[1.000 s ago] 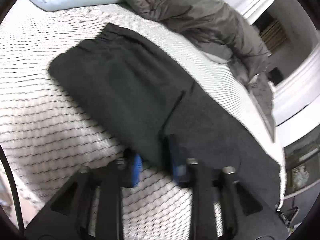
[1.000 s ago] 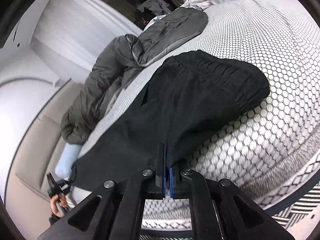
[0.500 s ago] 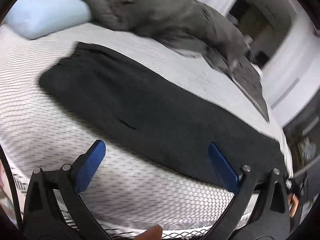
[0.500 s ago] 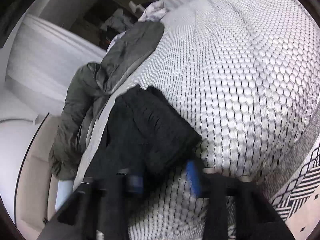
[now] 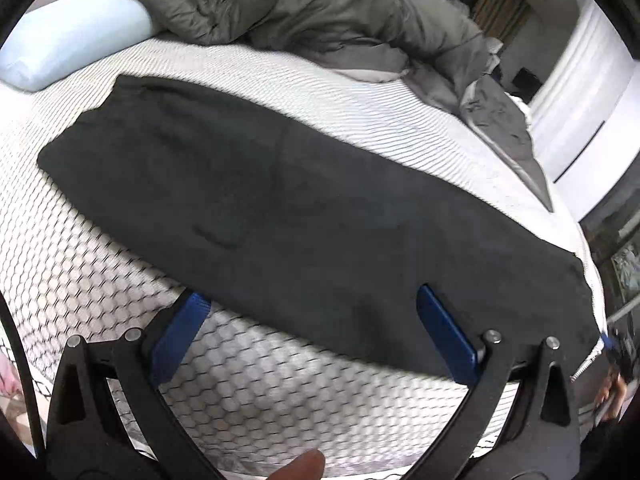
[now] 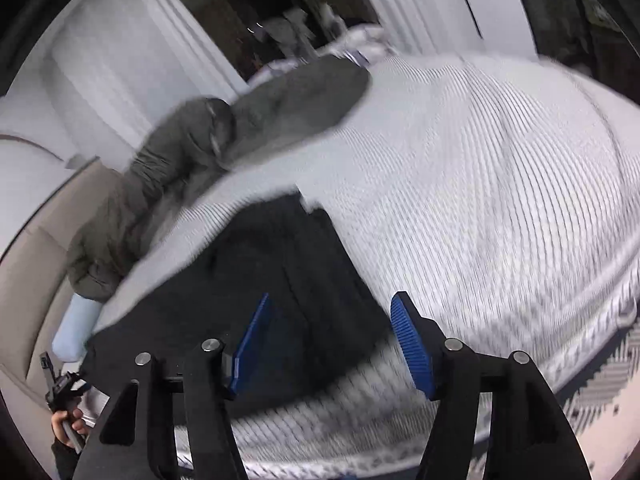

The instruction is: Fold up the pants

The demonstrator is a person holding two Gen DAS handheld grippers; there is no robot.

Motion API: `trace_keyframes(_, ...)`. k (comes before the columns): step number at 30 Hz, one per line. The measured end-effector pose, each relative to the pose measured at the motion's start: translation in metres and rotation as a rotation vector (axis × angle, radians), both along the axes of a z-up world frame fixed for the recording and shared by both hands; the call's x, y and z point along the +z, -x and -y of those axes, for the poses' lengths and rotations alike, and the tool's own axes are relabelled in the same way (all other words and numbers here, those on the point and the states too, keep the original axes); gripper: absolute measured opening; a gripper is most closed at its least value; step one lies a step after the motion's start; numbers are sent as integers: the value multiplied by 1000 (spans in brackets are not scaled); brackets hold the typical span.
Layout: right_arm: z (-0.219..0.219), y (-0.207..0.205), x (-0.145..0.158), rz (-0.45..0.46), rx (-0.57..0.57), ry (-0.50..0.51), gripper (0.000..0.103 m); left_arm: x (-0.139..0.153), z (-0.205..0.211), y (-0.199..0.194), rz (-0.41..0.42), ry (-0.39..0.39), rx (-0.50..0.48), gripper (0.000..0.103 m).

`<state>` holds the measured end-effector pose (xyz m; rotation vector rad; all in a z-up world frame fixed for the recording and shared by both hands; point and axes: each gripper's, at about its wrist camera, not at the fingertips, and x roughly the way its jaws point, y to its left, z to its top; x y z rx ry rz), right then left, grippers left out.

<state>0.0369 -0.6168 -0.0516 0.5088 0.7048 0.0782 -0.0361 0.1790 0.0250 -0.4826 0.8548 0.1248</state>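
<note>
Lying flat along the mattress (image 5: 80, 288) edge, pants (image 5: 300, 208) clear both grippers' spread, empty fingers (image 5: 180, 336).

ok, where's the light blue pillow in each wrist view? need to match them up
Left wrist: light blue pillow at upper left, beside the grey duvet.
Right wrist: same pillow at lower left, partly hidden, just below the duvet's end.
Shared landmark: black pants on the mattress.
</note>
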Motion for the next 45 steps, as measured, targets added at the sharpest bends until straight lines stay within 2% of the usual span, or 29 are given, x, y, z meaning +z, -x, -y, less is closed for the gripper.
trace_keyframes(2,0,-17,11,-11,20,9,63,8,10,-9,4,-25,-19,102)
trace_keyframes(6,-9,-90,19,-62,105,18,63,12,19,-28,-11,-41,-17,102)
trace_keyframes(9,-13,-147,15,-155,120,81,64,10,18,-50,-17,-34,-9,102)
trace_keyframes(13,-24,-184,-4,-248,213,109,64,0,-7,-62,-35,-29,35,102)
trace_keyframes(14,-23,-186,-7,-247,237,100,53,-3,-12,-66,-40,-24,46,102)
trace_keyframes(15,-27,-188,-8,-231,262,110,16,-5,-17,-67,-45,-20,56,102)
trace_keyframes(16,-34,-192,-7,-223,270,142,8,-8,-24,-69,-48,-17,65,102)
trace_keyframes(17,-39,-191,-3,-199,269,193,4,-9,-28,-70,-47,-16,71,102)
trace_keyframes(20,-37,-174,24,-60,210,257,3,-12,-38,-71,-44,-20,84,102)
trace_keyframes(22,-34,-177,24,-44,146,255,3,-14,-44,-73,-45,-27,97,102)
trace_keyframes(23,-30,-180,20,-72,112,267,3,-14,-47,-74,-44,-31,105,102)
trace_keyframes(24,-29,-188,10,-125,68,335,4,-15,-51,-75,-42,-35,116,102)
trace_keyframes(26,-32,-199,-9,-218,54,389,6,-16,-59,-78,-50,-46,130,102)
trace_keyframes(27,-30,-203,-20,-286,52,369,7,-15,-64,-79,-50,-53,127,102)
trace_keyframes(28,-28,-201,-22,-295,45,351,9,-14,-71,-82,-53,-67,125,102)
trace_keyframes(29,-23,-196,-19,-280,25,331,18,-12,-77,-83,-60,-82,128,102)
trace_keyframes(30,-19,-188,-12,-258,-9,315,34,-11,-84,-85,-70,-98,128,102)
trace_keyframes(31,-16,-180,-5,-229,-30,297,42,-9,-93,-88,-77,-108,125,102)
trace_keyframes(33,-13,-152,15,-125,-38,265,67,-7,-114,-92,-91,-126,145,102)
trace_keyframes(35,-16,-125,28,-57,-26,248,78,-6,-139,-97,-102,-120,186,102)
trace_keyframes(38,-25,-105,35,-15,-8,219,79,-12,-171,-109,-122,-103,232,101)
trace_keyframes(40,-24,-88,32,-9,-3,190,79,-24,-188,-117,-165,-61,249,90)
trace_keyframes(42,-25,-77,27,-16,-6,167,79,-34,-199,-120,-199,-45,270,63)
trace_keyframes(45,-36,-71,22,-18,-9,158,79,-36,-208,-112,-136,-54,273,44)
